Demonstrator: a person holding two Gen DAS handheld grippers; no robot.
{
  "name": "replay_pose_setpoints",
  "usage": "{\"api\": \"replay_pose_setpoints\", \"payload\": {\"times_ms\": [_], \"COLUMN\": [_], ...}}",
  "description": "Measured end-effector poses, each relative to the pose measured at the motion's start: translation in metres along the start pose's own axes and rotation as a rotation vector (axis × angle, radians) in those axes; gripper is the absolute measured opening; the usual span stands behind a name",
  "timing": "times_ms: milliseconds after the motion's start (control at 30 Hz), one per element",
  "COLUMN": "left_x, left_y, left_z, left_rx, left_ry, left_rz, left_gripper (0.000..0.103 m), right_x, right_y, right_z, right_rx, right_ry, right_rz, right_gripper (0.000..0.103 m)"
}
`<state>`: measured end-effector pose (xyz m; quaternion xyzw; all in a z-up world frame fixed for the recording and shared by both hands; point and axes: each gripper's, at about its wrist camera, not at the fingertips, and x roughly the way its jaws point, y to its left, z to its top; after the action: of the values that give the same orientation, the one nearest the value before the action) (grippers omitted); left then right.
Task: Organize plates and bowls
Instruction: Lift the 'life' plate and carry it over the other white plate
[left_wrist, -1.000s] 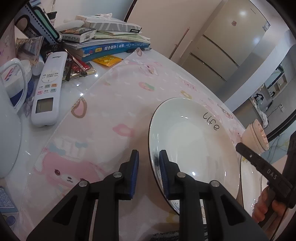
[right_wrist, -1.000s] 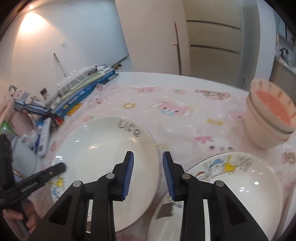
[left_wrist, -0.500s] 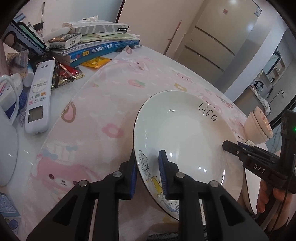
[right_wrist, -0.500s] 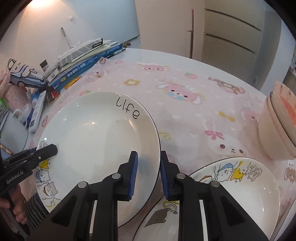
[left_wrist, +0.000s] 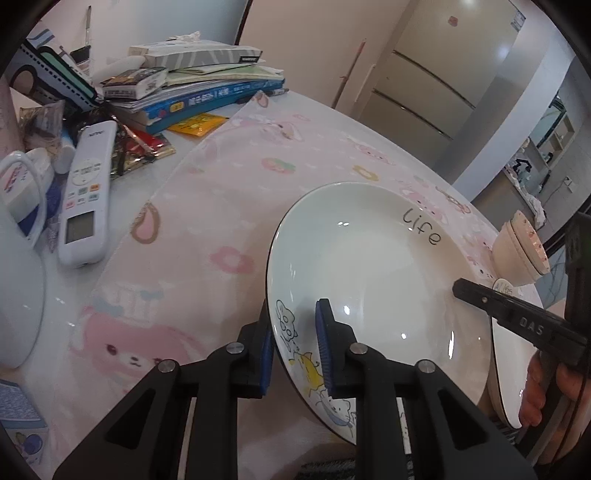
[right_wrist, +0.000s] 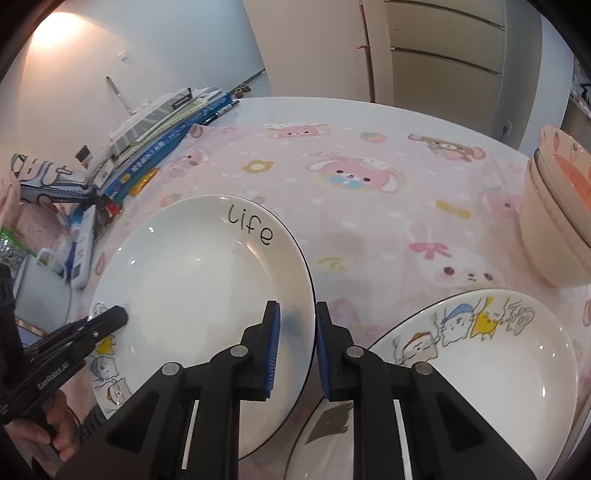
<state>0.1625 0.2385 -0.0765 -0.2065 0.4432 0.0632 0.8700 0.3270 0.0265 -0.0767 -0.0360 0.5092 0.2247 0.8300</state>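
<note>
Fingers of the left gripper (left_wrist: 295, 347) pinch the near-left rim of the "life" plate (left_wrist: 369, 280); the right gripper (right_wrist: 297, 347), its jaws just closing, clamps the opposite rim. The plate sits tilted over the pink tablecloth (right_wrist: 369, 206) near the table's front edge, beside a cartoon plate (right_wrist: 498, 369) and stacked bowls (right_wrist: 554, 229).

Both hand-held grippers look the same: the left hand-held gripper (left_wrist: 293, 343) and the right hand-held gripper (right_wrist: 297, 349) are matte black plastic, with angular arms, round silver screws at the joints and ribbed blue pads on the fingers (right_wrist: 272, 347). White lettering runs along the side of each. A dark knit cuff (right_wrist: 88, 424) shows at one wrist.
</note>
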Motion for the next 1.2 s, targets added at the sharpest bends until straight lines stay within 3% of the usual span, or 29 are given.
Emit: {"api": "replay_pose_setpoints", "payload": {"times_ms": [367, 867, 1067, 1200], "left_x": [-0.039, -0.105, -0.116, -0.111], "left_y": [-0.013, -0.084, -0.126, -0.155], "left_z": [-0.001, -0.005, -0.011, -0.016], "left_rx": [0.039, 0.137, 0.209, 0.230], "left_ry": [-0.024, -0.099, -0.115, -0.072], "left_rz": [-0.001, -0.062, -0.126, -0.191], "left_gripper": [0.019, 0.019, 0.019, 0.019], "right_x": [-0.044, -0.156, -0.200, -0.227], "right_y": [0.004, -0.025, -0.056, -0.078], "right_z": [-0.005, -0.026, -0.041, -0.051], "right_rx": [0.016, 0.037, 0.076, 0.094], "right_ry": [-0.040, -0.185, -0.220, -0.250], "right_rz": [0.044, 0.046, 0.003, -0.045], "right_gripper": [0.020, 0.020, 0.020, 0.020]}}
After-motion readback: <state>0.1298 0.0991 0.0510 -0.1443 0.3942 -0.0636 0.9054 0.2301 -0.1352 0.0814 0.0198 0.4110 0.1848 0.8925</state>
